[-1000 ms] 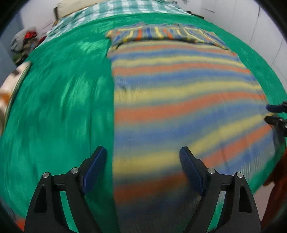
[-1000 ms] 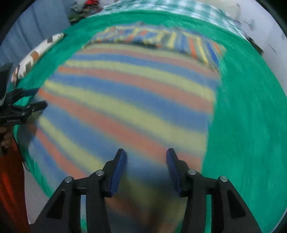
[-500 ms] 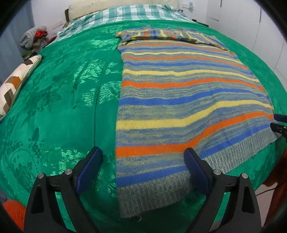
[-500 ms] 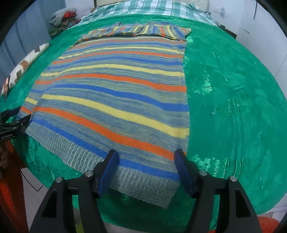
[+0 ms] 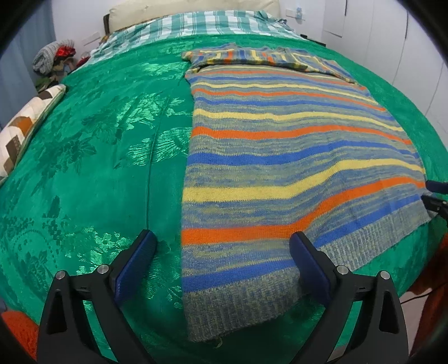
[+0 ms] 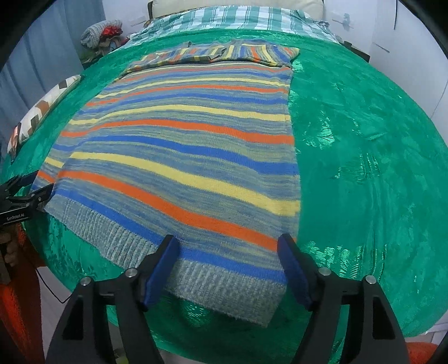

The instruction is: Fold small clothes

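- Striped knitted sweater (image 5: 280,173) spread flat on the green bedspread (image 5: 92,173), filling the centre and right of the left wrist view and the centre and left of the right wrist view.
- Ribbed hem (image 6: 224,282) at the near edge of the bed, low in both frames; sleeves folded across the body along the far end, near the top centre (image 6: 212,53).
- Done so far, judging from the lay: sleeves tucked in, body smoothed into a neat rectangle.
- Left to do, by the look of it: the fold of the body itself, most likely hem brought up toward the sleeves; no such fold visible yet.
- Left gripper (image 5: 224,260) at the bottom of its own view, jaws opening and already very wide, hovering over the hem corner on that side; knit lying below and between the pads, but no pad pressing on it.
- Right gripper (image 6: 226,268) at the bottom of its own view, jaws opening, set astride the other hem corner; the hem between the pads, not pinched.
- Nothing held by either claw at this moment.
- Checked blanket (image 5: 207,25) and pale pillow behind the sweater at the top; patterned cushion (image 5: 25,126) at the left edge, well apart from the sweater.
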The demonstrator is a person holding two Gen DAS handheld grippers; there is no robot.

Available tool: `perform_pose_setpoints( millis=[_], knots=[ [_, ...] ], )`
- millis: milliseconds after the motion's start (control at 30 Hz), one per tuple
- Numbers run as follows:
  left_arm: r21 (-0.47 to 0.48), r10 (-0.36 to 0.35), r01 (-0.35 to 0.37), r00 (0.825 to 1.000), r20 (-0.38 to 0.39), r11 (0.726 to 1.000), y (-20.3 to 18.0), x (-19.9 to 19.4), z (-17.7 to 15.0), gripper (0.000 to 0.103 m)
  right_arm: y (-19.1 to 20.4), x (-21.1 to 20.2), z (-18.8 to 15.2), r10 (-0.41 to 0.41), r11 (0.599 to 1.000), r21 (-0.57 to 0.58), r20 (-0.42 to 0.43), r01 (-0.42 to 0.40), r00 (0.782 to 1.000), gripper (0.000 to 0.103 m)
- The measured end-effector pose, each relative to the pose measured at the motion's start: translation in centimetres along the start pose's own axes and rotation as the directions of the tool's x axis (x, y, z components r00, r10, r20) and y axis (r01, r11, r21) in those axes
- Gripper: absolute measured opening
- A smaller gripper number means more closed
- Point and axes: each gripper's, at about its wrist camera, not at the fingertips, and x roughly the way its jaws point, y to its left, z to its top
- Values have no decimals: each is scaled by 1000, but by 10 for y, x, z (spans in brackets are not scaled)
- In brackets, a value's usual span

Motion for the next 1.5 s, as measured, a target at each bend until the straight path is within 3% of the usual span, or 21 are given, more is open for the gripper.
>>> perform_pose_setpoints(
  millis=[100,200,267,400,500,567,667,733,800,900,1033,1500],
  knots=[
    [-65,-34,34,999,11,997,13,-23,9,93,-1,-10,7,12,1000,15,22,-13,1000,76],
    [-173,-22,38,995,93,984,45,-55,35,99,-13,-44,8,5,996,84,139,-17,990,76],
    [-227,10,19,992,124,974,72,-61,57,100,-36,-67,14,-52,990,141,207,23,977,80],
    [-323,122,-90,989,81,942,134,-25,102,100,-100,-73,52,-241,947,259,185,190,953,87],
    [-364,198,-185,980,0,913,163,27,122,100,-163,-44,96,-340,892,354,115,281,933,92],
    [-352,194,-186,981,-12,917,170,56,136,100,-195,-8,117,-370,869,372,51,326,928,92],
    [-293,209,-196,978,14,936,174,91,146,103,-220,35,131,-429,842,374,25,389,903,94],
    [-284,171,-163,985,5,945,182,111,141,103,-228,70,126,-436,830,367,-41,420,899,103],
    [-318,133,-111,990,47,941,188,105,136,103,-225,74,122,-459,828,374,22,419,888,103],
    [-310,143,-124,989,39,943,187,105,137,103,-222,71,123,-473,823,370,27,431,881,103],
    [-307,147,-129,988,38,943,187,104,137,103,-220,67,115,-440,830,395,33,393,897,103],
    [-305,155,-135,987,44,943,186,104,137,103,-221,68,113,-446,828,393,32,399,894,103]
  ],
)
